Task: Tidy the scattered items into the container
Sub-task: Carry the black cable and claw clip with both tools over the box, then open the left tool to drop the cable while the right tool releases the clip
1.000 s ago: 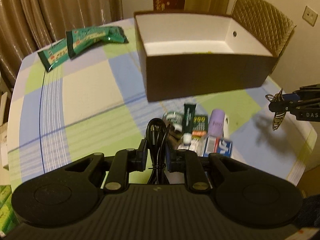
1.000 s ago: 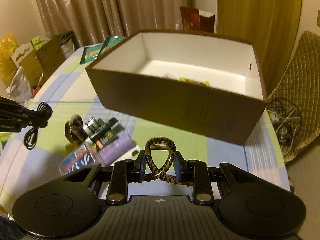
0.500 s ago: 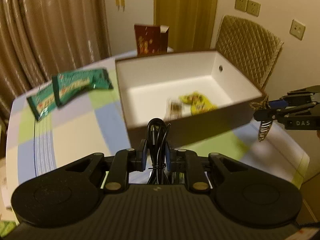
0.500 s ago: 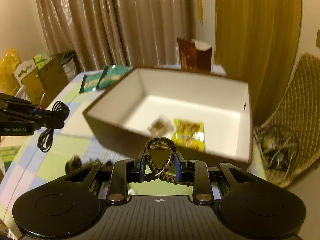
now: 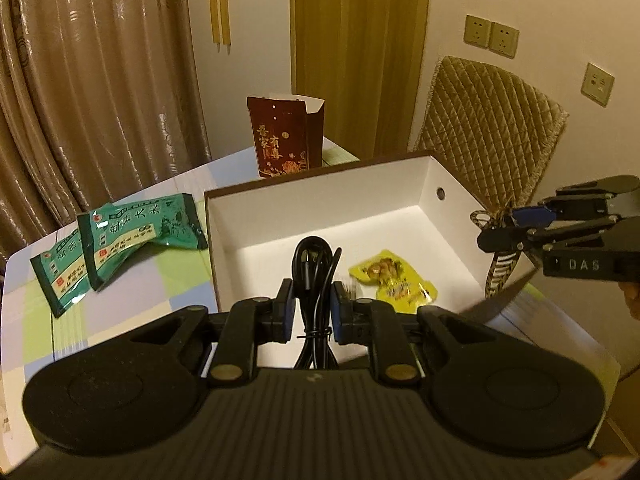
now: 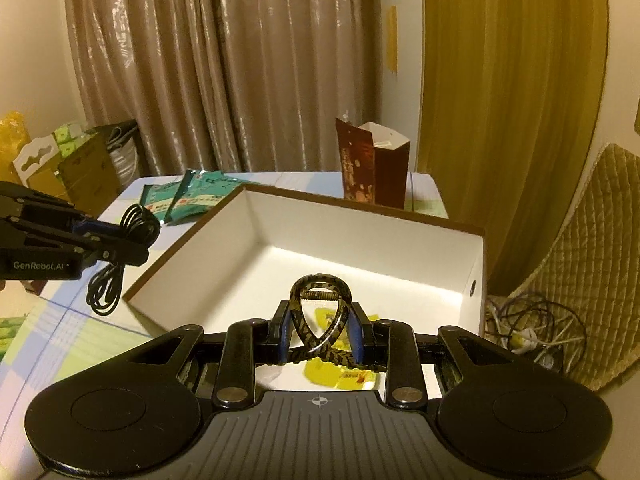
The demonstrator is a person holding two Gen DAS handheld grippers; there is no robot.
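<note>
Checked-cloth table carries open white-lined cardboard box; yellow snack packet already on its floor. Left claw clamped on coiled black cable, hanging over the box's near-left part. Right claw clamped on tortoiseshell hair clip, over the box interior, probably clear of the rim. Best release: lower both inside walls, part claws, avoid covering packet.
</note>
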